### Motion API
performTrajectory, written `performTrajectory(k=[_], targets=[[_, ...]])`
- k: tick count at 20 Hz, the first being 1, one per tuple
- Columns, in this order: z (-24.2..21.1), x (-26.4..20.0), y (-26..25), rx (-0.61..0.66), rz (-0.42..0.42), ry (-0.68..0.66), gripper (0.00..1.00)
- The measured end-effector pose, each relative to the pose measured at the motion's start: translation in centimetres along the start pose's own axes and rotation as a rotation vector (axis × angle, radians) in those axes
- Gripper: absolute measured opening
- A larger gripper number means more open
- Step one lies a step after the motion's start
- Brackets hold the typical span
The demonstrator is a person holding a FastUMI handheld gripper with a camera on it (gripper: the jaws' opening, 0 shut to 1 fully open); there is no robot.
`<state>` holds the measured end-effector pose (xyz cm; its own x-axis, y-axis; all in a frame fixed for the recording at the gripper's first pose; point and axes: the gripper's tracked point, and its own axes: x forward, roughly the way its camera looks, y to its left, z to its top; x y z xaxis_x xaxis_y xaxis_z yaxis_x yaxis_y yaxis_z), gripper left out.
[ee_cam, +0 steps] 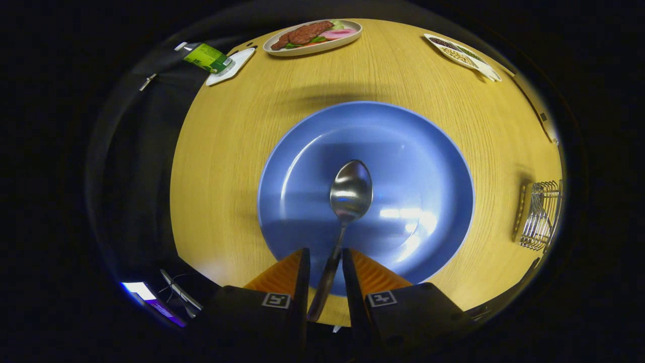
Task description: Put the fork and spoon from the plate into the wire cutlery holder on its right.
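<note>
Spoon (347, 201) on plate (433, 166), handle between tool (325, 259) fingers; wire holder (541, 214) right of plate.

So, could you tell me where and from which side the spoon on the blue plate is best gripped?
Grip the spoon by its slim handle, coming from the handle end with the tongs straddling it sideways. The handle already runs between the fingers, which look close around it, while the wide bowl lies ahead on the blue plate and would be harder to pinch.
</note>
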<state>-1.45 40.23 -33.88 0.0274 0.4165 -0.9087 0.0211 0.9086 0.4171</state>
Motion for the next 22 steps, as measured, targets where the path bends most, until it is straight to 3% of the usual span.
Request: performTrajectory(k=[1,4,6,10,15,22], targets=[[-0.5,0.3,-0.3,-0.011,-0.02,0.013,0.39],[-0.1,0.3,-1.6,0.001,-0.042,-0.002,0.13],[0.1,-0.2,-2.3,0.004,-0.041,-0.017,0.08],[0.5,-2.4,-1.8,0.019,0.05,-0.048,0.08],[1.5,-6.0,-2.2,0.011,0.107,-0.101,0.08],[1.8,-13.9,-3.5,-0.024,0.19,-0.156,0.08]])
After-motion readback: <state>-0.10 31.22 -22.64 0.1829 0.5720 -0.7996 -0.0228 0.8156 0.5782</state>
